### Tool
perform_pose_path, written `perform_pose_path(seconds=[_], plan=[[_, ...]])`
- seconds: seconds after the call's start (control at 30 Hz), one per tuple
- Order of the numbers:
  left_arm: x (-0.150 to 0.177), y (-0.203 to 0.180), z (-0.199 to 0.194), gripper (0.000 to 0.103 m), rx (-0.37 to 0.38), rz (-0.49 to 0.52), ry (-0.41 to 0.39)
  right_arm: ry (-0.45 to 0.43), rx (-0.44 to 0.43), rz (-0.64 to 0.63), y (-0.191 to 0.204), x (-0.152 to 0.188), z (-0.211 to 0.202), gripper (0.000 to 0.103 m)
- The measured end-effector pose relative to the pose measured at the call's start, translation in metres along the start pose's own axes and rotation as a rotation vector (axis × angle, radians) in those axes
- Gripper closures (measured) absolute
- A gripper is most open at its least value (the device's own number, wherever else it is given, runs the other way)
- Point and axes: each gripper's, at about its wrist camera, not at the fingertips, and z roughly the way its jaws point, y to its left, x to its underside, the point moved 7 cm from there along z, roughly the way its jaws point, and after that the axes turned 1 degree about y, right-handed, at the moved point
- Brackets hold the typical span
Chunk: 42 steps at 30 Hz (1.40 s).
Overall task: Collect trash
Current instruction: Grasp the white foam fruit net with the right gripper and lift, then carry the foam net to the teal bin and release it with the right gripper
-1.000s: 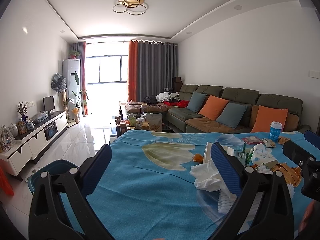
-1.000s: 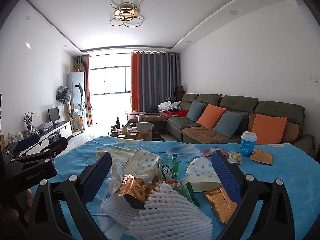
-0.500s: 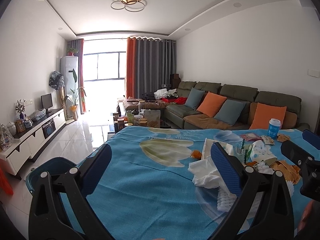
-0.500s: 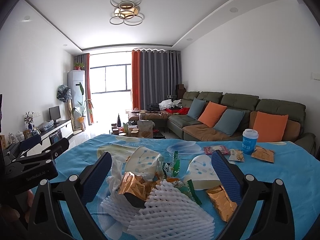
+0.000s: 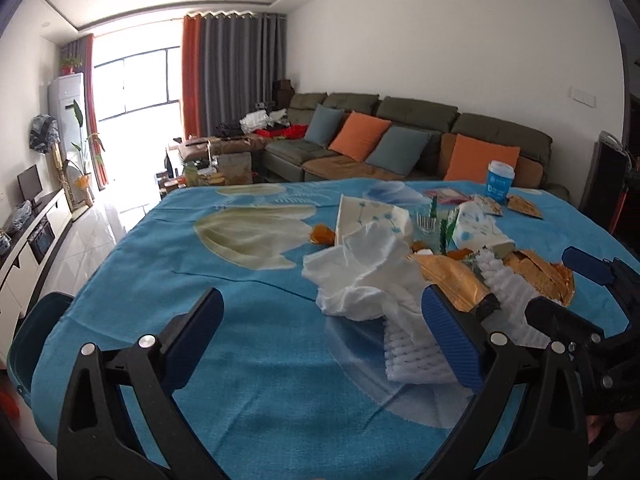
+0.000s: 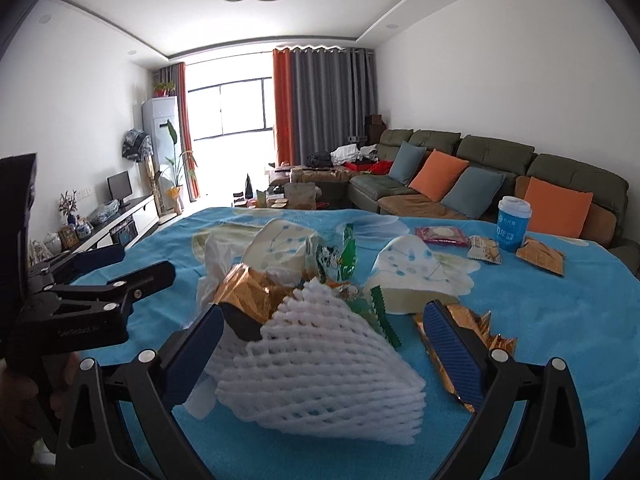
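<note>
From the left wrist view, we hold the left hand-held gripper (image 5: 320, 340) released, its jaws wide apart above bare blue cloth on the counter (image 5: 240, 280). The trash pile sits ahead and to the right of it: a crumpled white tissue (image 5: 360, 276) just beyond the right finger, with white foam netting (image 5: 412, 352) partly hidden behind that finger. To start well, we judge this hand should swing right and close on the tissue alone, low against the cloth, so the loose wrappers are not scattered. A dark teal bin (image 5: 28, 344) shows below the counter edge, down to the left.

From the right wrist view, the right hand-held gripper (image 6: 320, 344) is also released, holding nothing. The foam netting (image 6: 320, 364) lies right between its open fingers, a soft, springy white mesh cone. We would squeeze it gently near its middle, since it will likely compress and could slip. A gold foil wrapper (image 6: 248, 292) rests against the netting's far left side, another gold foil scrap (image 6: 460, 328) lies by the right finger, and green wrappers (image 6: 348, 252) stand just beyond. A blue paper cup (image 6: 513, 222) stands well beyond, to the right.
</note>
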Motion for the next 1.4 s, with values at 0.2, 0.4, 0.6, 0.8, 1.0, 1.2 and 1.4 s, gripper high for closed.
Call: perform_pose_path(seconds=[0.2,0.4,0.6,0.8,1.0,1.2,1.4], plan=[[0.006,-0.001,0.030,0.007,0.073,0.002,0.117,0.073,-0.035,-0.028,0.000,0.017,0.008,0.015],[0.013,-0.013,0.044,0.038,0.183,0.006,0.191,0.115,-0.061,-0.004,-0.010,0.022,0.012,0.043],[0.016,-0.021,0.044,0.077,0.288,-0.012,0.213,0.134,-0.092,0.021,-0.021,0.018,0.013,0.072],[0.015,-0.018,0.033,0.097,0.335,-0.045,0.199,0.087,-0.119,0.035,-0.027,-0.001,-0.004,0.081],[0.011,-0.006,0.014,0.099,0.346,-0.053,0.155,0.013,-0.165,0.049,-0.025,-0.032,-0.026,0.081],[0.005,0.021,-0.015,0.100,0.347,-0.096,0.106,-0.057,-0.279,0.050,-0.001,-0.065,-0.044,0.081],[0.000,0.062,-0.046,0.100,0.304,-0.142,0.053,-0.074,-0.458,0.056,0.040,-0.089,-0.038,0.081]])
